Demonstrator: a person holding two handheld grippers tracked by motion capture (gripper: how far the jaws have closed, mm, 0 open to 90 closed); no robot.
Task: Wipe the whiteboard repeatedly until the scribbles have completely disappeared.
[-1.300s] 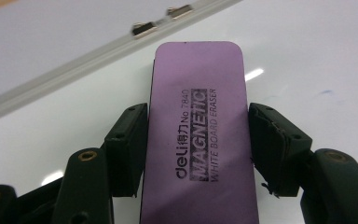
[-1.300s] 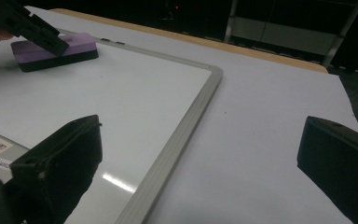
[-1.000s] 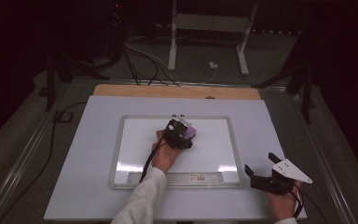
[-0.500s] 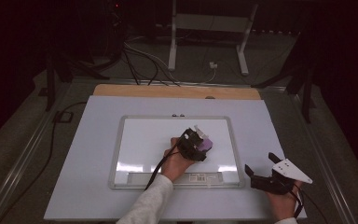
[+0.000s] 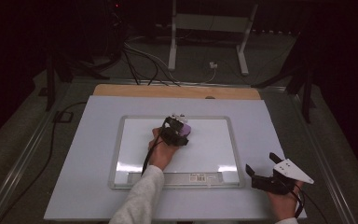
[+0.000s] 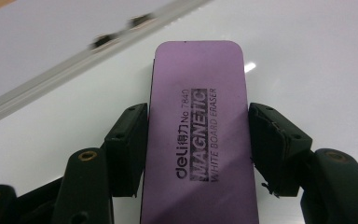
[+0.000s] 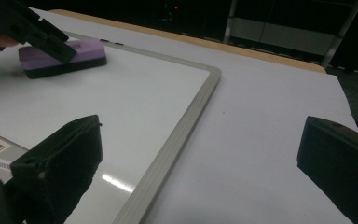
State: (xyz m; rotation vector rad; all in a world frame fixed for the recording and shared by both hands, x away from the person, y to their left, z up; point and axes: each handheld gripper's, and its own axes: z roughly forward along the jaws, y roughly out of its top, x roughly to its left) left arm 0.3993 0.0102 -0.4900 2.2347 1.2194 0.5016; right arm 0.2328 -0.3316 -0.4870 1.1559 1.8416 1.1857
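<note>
A purple whiteboard eraser (image 5: 185,128) lies flat on the white whiteboard (image 5: 205,151), a little above the board's middle. My left gripper (image 5: 179,132) is shut on it. In the left gripper view the eraser (image 6: 198,116) sits between the two black pads (image 6: 128,140), which press on its long sides. My right gripper (image 5: 262,163) rests on the table off the board's lower right corner, jaws wide apart with nothing between them. From the right gripper (image 7: 200,154) view the eraser (image 7: 60,58) and the left gripper (image 7: 37,32) show at the far left.
The board's grey frame (image 7: 186,121) runs across a white table sheet (image 5: 84,186). A printed label strip (image 5: 196,177) lies along the board's near edge. A wooden edge (image 5: 177,91) borders the table's back, with cables (image 5: 140,56) and stand legs (image 5: 172,46) beyond.
The left gripper slid the eraser right and toward the near edge, then back up and left to about where it began. The right gripper has not moved.
</note>
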